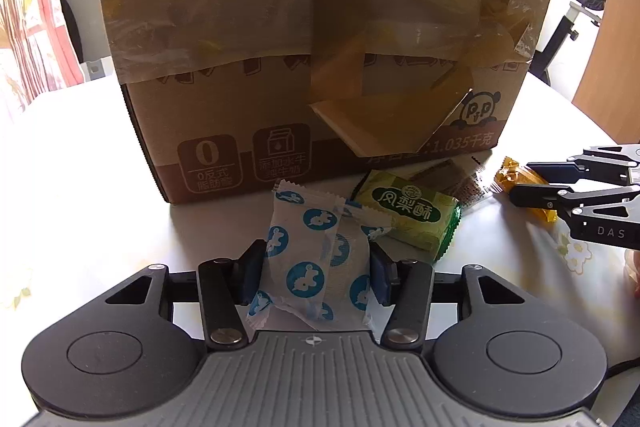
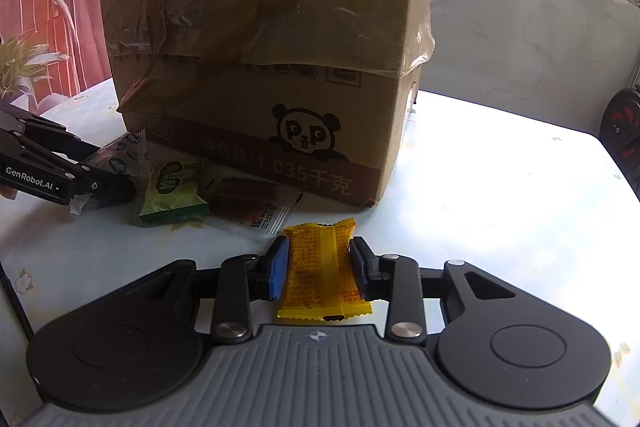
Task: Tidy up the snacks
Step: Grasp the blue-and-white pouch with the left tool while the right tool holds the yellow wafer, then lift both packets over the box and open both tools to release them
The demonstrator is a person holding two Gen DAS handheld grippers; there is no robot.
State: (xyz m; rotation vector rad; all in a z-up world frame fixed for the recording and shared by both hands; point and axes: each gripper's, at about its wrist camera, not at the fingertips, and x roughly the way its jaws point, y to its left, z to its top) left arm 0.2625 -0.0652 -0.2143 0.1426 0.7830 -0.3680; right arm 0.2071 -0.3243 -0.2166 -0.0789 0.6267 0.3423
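A red chair (image 2: 48,27), a potted plant (image 2: 24,63) and an exercise bike (image 1: 576,23) surround the table (image 2: 500,187).

Four snack packets (image 2: 324,271), one cardboard box (image 2: 264,59), two tongs (image 2: 318,269).

I see a white floral-print table (image 2: 500,187) carrying a taped brown cardboard box (image 2: 264,67), green (image 2: 172,193), clear-wrapped brown (image 2: 244,199), yellow (image 2: 320,267) and blue-spotted white snack packets (image 1: 316,259).

The left tongs (image 1: 316,273) close on a white packet with blue dots (image 1: 310,259) — pads against both its sides. Just beyond lies a green snack pack (image 1: 408,219), then a taped cardboard box (image 1: 320,59) on the table (image 1: 80,167). At the right edge, the right tongs (image 1: 520,183) pinch a yellow wrapper (image 1: 510,173).
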